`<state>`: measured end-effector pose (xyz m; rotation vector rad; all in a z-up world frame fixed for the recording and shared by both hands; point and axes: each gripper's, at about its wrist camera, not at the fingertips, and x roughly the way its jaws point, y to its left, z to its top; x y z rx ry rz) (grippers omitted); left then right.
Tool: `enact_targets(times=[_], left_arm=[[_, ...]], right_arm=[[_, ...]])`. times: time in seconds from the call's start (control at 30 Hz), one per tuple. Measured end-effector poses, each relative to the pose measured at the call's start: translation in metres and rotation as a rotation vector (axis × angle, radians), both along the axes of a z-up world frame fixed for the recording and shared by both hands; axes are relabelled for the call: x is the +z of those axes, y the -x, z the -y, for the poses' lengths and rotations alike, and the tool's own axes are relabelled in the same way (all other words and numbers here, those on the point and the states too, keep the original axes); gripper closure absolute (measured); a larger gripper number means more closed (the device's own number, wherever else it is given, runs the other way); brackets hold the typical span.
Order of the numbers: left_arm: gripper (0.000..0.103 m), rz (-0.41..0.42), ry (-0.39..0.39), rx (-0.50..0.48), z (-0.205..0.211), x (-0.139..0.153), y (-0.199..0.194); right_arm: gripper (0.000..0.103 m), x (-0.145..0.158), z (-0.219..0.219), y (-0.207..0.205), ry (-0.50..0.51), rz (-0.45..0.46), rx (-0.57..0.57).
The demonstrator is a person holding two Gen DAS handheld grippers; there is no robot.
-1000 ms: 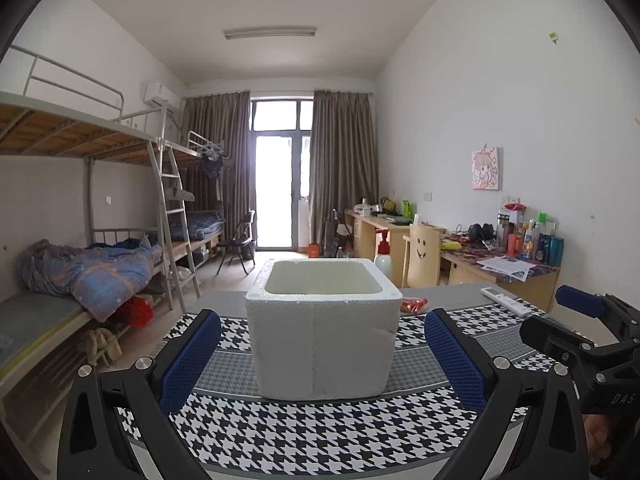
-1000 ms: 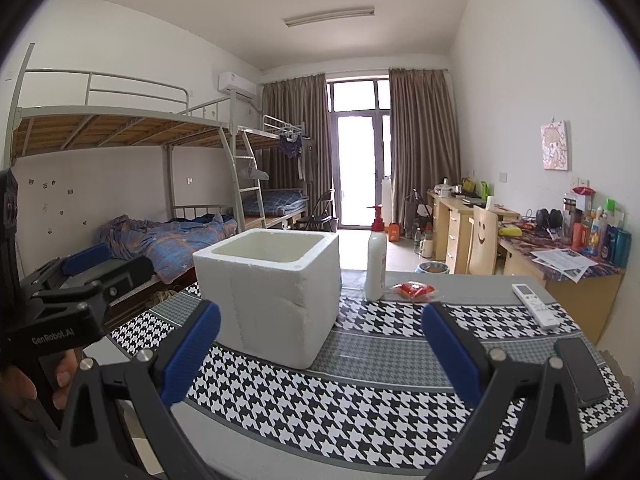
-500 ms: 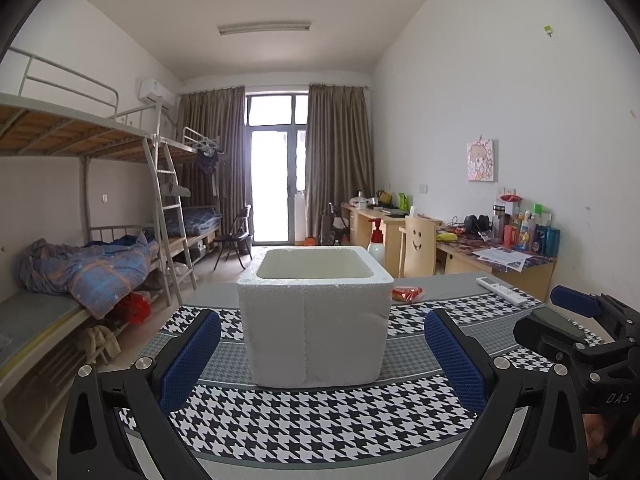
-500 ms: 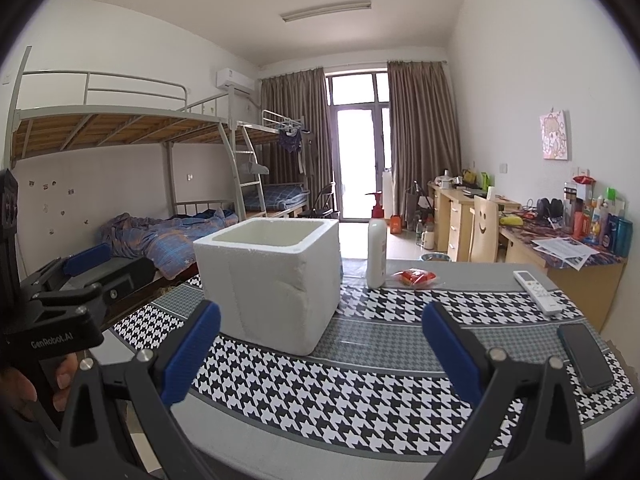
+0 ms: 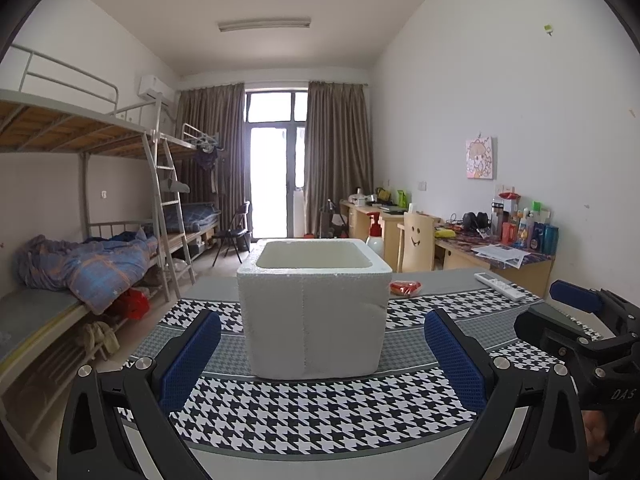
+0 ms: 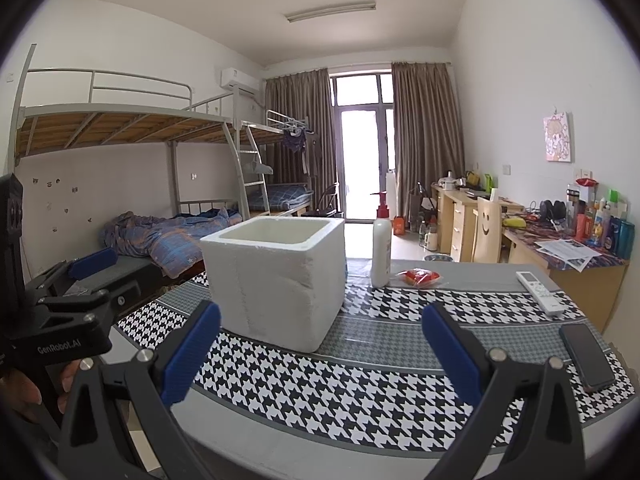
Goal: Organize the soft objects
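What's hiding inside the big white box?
Only the foam box's pale inner walls near its open top show, in both views. Its floor is hidden by the front wall, so I cannot tell if anything lies inside.

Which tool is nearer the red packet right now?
Right, as far as the views show. The right tool has the red packet ahead, slightly right. For the left tool it lies beyond the foam box, off its right corner.

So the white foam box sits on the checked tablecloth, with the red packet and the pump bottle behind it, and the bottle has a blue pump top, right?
Nearly. The pump bottle has a red pump top, not blue; the right wrist view shows it clearly. The rest holds: the white foam box sits on the checked tablecloth, with the red packet and the bottle behind it.
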<state>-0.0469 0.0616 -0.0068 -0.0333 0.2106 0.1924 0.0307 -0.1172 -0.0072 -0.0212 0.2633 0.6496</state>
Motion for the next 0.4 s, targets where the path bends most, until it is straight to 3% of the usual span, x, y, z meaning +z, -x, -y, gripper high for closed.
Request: enact_targets(times=[0.4], left_arm=[[0.001,0.000,-0.005,-0.006,0.0014,-0.0007,0.0027]], right_arm=[[0.001,-0.0011,-0.0012,0.0002,-0.001,-0.004,0.011]])
